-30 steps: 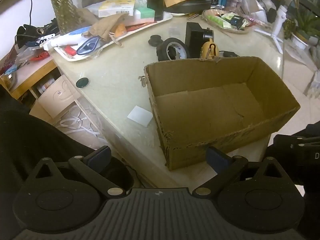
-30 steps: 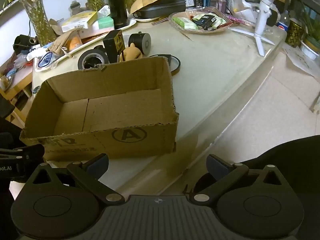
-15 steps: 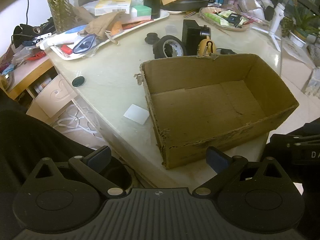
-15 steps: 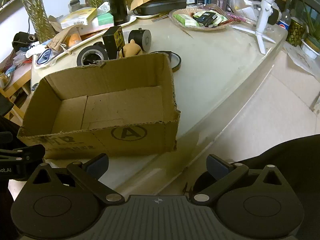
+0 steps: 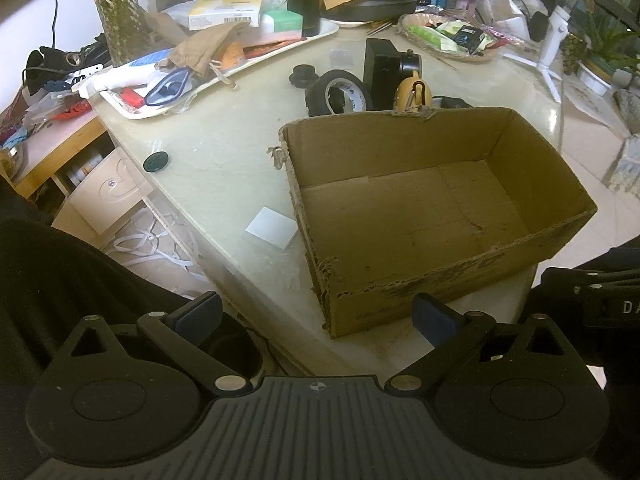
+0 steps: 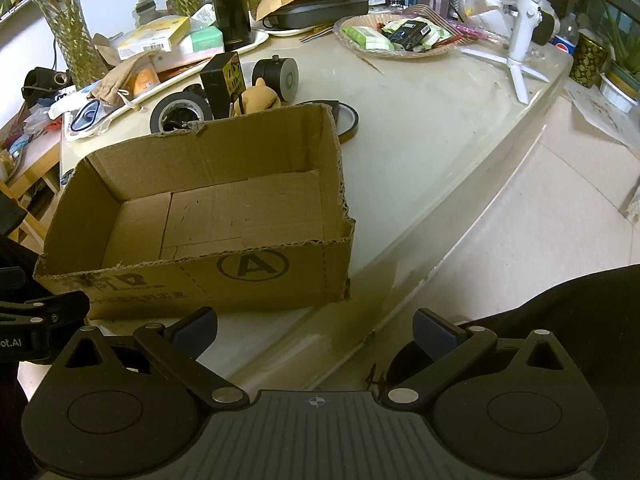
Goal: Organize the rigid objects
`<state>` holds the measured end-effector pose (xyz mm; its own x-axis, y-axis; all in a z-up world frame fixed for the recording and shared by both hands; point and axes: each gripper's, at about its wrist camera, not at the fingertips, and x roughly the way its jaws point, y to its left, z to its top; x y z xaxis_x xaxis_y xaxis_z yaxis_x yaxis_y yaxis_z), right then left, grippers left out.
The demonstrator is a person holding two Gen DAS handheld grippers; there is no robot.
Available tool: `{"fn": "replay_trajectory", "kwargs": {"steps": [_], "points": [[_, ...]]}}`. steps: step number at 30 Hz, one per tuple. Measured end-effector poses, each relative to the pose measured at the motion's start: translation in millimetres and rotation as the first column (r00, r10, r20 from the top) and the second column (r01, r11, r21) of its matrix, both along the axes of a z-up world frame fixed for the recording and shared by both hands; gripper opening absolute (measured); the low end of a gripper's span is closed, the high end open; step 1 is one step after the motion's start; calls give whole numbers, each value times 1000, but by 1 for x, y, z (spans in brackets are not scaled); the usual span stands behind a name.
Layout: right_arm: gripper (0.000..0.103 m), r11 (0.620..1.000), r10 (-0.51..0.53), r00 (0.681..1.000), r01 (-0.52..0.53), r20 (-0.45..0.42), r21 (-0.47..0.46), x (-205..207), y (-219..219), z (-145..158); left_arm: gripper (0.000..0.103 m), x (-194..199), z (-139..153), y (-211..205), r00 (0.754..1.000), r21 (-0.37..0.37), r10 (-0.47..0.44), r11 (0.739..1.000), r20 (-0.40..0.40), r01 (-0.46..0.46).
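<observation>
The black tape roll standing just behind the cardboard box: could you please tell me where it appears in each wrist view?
Left wrist view: the black tape roll stands upper centre, past the far wall of the cardboard box, left of the black block.
Right wrist view: the roll sits upper left, behind the box's far wall.
Shared landmark: the yellow bear-shaped figure beside the roll.

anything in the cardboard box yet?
No. In the right wrist view the cardboard box shows only its bare floor, while the tape roll and black block sit on the table behind it.
</observation>
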<state>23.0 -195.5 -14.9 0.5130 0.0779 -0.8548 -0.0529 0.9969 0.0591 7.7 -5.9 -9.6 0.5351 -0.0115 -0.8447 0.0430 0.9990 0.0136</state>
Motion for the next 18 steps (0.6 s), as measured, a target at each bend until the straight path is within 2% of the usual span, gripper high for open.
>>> {"fn": "replay_trajectory", "kwargs": {"steps": [18], "points": [[103,1000,-1,1000,1,0,1,0,0,0,103,0,-1,1,1000,-5,3,1000,-2,-3]]}}
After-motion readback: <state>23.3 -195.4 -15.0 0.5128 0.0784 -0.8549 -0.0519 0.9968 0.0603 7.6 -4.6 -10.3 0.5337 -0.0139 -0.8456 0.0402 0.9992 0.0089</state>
